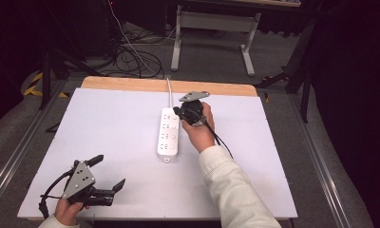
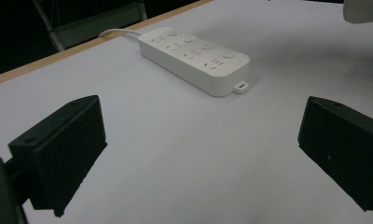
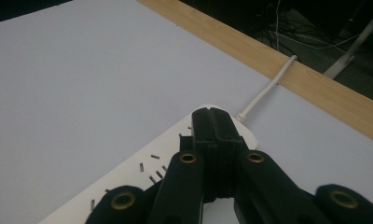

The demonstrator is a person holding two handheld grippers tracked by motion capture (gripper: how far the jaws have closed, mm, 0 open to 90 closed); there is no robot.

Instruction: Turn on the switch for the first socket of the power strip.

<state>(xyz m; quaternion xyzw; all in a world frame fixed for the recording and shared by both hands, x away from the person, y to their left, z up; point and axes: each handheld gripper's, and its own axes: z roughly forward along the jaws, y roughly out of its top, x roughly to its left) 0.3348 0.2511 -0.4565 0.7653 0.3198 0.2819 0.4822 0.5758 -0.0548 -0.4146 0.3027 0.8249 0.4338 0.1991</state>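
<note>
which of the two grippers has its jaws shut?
The right gripper, held over the cable end of the white power strip: its two black jaws are pressed together. The left gripper, near the table's front left corner, has jaws spread wide apart.

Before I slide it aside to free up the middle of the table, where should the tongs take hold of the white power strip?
Grip the power strip across its narrow width at the near end, coming straight down from above. It lies flat, long and slim, with straight parallel sides. Its cable leaves the far end, and the shut right tongs sit there, so the open left tongs suit the free near end.
</note>
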